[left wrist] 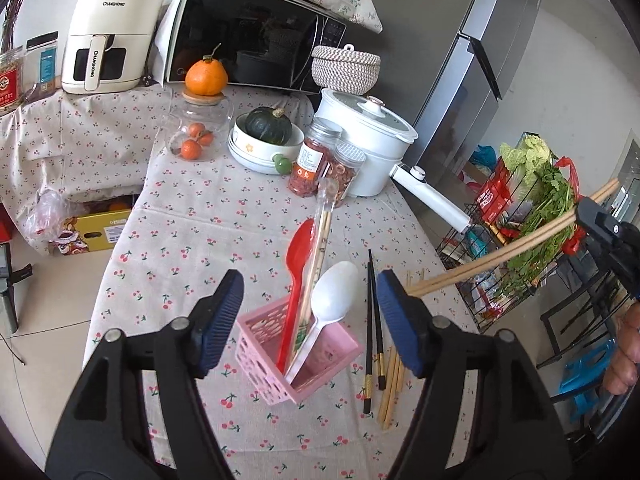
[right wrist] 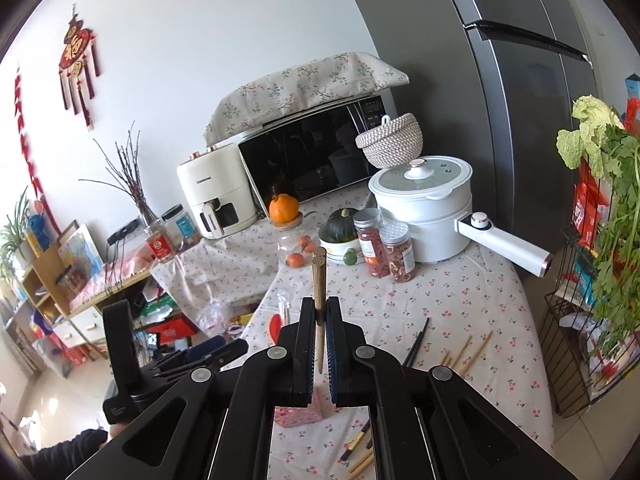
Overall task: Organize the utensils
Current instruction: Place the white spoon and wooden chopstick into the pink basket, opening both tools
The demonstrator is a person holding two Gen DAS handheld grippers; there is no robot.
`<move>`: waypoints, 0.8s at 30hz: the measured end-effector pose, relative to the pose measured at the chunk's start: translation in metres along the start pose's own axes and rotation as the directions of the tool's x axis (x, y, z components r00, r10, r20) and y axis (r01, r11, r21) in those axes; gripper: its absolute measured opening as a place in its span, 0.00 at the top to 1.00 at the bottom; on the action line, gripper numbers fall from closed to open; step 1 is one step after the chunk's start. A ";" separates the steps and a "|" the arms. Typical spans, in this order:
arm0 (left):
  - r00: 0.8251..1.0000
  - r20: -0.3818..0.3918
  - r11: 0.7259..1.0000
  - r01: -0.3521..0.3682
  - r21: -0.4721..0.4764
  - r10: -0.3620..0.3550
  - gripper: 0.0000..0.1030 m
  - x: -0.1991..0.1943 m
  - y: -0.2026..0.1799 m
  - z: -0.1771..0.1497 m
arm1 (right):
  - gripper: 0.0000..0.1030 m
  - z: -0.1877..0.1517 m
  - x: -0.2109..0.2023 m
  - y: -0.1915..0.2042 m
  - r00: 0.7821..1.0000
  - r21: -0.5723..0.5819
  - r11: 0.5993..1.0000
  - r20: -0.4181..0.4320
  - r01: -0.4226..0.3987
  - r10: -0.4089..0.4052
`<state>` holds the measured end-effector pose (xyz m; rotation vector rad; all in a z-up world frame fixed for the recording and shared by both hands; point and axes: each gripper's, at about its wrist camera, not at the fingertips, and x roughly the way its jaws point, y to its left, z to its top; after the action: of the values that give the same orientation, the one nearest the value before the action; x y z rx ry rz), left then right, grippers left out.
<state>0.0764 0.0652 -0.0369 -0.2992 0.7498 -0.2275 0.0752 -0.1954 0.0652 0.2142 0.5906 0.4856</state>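
A pair of pale wooden chopsticks (left wrist: 500, 254) is hanging in mid-air above the right edge of the cherry-print tablecloth (left wrist: 192, 216), pinched between the closed jaws of the right gripper (right wrist: 319, 320). The left gripper (left wrist: 310, 320) is hovering with its jaws spread wide and holding nothing, straddling the pink perforated plastic utensil basket (left wrist: 320, 364) below it.

In the left wrist view the sticks are running nearly level, their long axis slanting from the right gripper down toward the basket, narrow tips leading and lying just beside the left gripper's right pad. The right wrist view is showing their blunt square ends (right wrist: 319, 257) poking straight ahead past the jaws.

The sticks are looking light, stiff and smooth, so they are likely to pivot or slide in a loose pinch; a hold nearer mid-length would probably steady them for tipping upright.

Already standing in the basket are a red plastic spoon (left wrist: 298, 268), a white plastic spoon (left wrist: 332, 292) and a sleeved pair of chopsticks (left wrist: 320, 240). Black chopsticks with gold bands (left wrist: 374, 320) and more wooden pairs (left wrist: 390, 384) are lying on the cloth just beside it.
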 end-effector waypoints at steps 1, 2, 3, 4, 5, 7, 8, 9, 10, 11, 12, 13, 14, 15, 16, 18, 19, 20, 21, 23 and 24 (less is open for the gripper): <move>1.000 -0.024 1.000 -0.006 -0.002 0.006 0.28 -0.003 0.001 -0.002 | 0.95 0.001 0.001 0.004 1.000 -0.006 1.000 -0.002 -0.015 0.015; 0.999 -0.046 1.000 -0.016 -0.005 0.016 0.26 -0.005 0.002 -0.004 | 0.95 0.002 0.002 0.009 1.000 -0.010 1.000 -0.006 -0.029 0.029; 0.998 -0.066 1.000 -0.024 -0.005 0.024 0.24 -0.007 0.004 -0.005 | 0.95 0.003 0.005 0.013 0.999 -0.011 0.999 -0.014 -0.044 0.044; 0.996 -0.084 1.000 -0.029 -0.003 0.029 0.20 -0.009 0.006 -0.007 | 0.95 0.003 0.010 0.017 0.998 -0.012 0.998 -0.027 -0.057 0.057; 0.995 -0.097 0.999 -0.037 0.002 0.037 0.19 -0.011 0.008 -0.009 | 0.95 0.002 0.015 0.020 0.997 -0.011 0.998 -0.042 -0.068 0.067; 0.991 -0.119 0.998 -0.056 0.021 0.058 0.19 -0.013 0.012 -0.013 | 0.95 0.000 0.027 0.027 0.994 -0.012 0.997 -0.080 -0.082 0.080; 0.989 -0.128 0.997 -0.065 0.030 0.068 0.19 -0.014 0.015 -0.014 | 0.95 -0.001 0.034 0.030 0.992 -0.011 0.996 -0.098 -0.086 0.085; 0.988 -0.137 0.997 -0.072 0.036 0.077 0.18 -0.015 0.018 -0.016 | 0.95 -0.002 0.041 0.033 0.989 -0.009 0.996 -0.117 -0.093 0.091; 0.986 -0.147 0.996 -0.078 0.038 0.083 0.18 -0.015 0.021 -0.017 | 0.95 -0.004 0.048 0.035 0.985 -0.008 0.995 -0.138 -0.101 0.099; 0.984 -0.158 0.996 -0.081 0.035 0.086 0.18 -0.016 0.024 -0.017 | 0.95 -0.006 0.055 0.038 0.981 -0.006 0.994 -0.164 -0.110 0.108; 0.982 -0.168 0.996 -0.081 0.030 0.085 0.18 -0.017 0.028 -0.019 | 0.95 -0.008 0.064 0.039 0.975 0.000 0.993 -0.191 -0.116 0.114; 0.981 -0.175 0.997 -0.079 0.024 0.082 0.18 -0.018 0.031 -0.019 | 0.95 -0.011 0.072 0.039 0.969 0.008 0.993 -0.219 -0.118 0.117; 0.980 -0.179 0.997 -0.080 0.020 0.082 0.18 -0.019 0.034 -0.020 | 0.95 -0.013 0.081 0.040 0.962 0.015 0.993 -0.246 -0.118 0.118; 0.980 -0.182 0.996 -0.084 0.020 0.086 0.18 -0.019 0.036 -0.021 | 0.95 -0.015 0.091 0.040 0.955 0.020 0.993 -0.272 -0.117 0.118; 0.979 -0.184 0.996 -0.088 0.022 0.090 0.18 -0.020 0.037 -0.021 | 0.95 -0.018 0.099 0.040 0.949 0.025 0.993 -0.293 -0.114 0.116; 0.977 -0.190 0.995 -0.092 0.029 0.096 0.18 -0.019 0.038 -0.021 | 0.95 -0.022 0.115 0.042 0.938 0.022 0.995 -0.331 -0.100 0.102; 0.977 -0.190 0.995 -0.092 0.031 0.096 0.18 -0.019 0.038 -0.021 | 0.94 -0.023 0.121 0.043 0.935 0.019 0.995 -0.343 -0.095 0.096; 0.977 -0.190 0.995 -0.092 0.032 0.097 0.18 -0.019 0.038 -0.021 | 0.93 -0.025 0.126 0.044 0.933 0.020 0.996 -0.349 -0.091 0.092; 0.977 -0.190 0.995 -0.092 0.033 0.096 0.18 -0.019 0.038 -0.021 | 0.93 -0.026 0.130 0.045 0.932 0.026 0.996 -0.350 -0.091 0.094; 0.978 -0.188 0.995 -0.090 0.036 0.095 0.18 -0.018 0.036 -0.020 | 0.90 -0.024 0.134 0.043 0.936 0.053 0.993 -0.334 -0.103 0.115; 0.978 -0.186 0.995 -0.091 0.038 0.096 0.17 -0.018 0.035 -0.019 | 0.86 -0.022 0.134 0.041 0.939 0.071 0.992 -0.320 -0.105 0.122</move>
<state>0.0534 0.0997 -0.0509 -0.2154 0.9444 -0.1793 0.1437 -0.0925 -0.0039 0.2212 0.9175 0.6240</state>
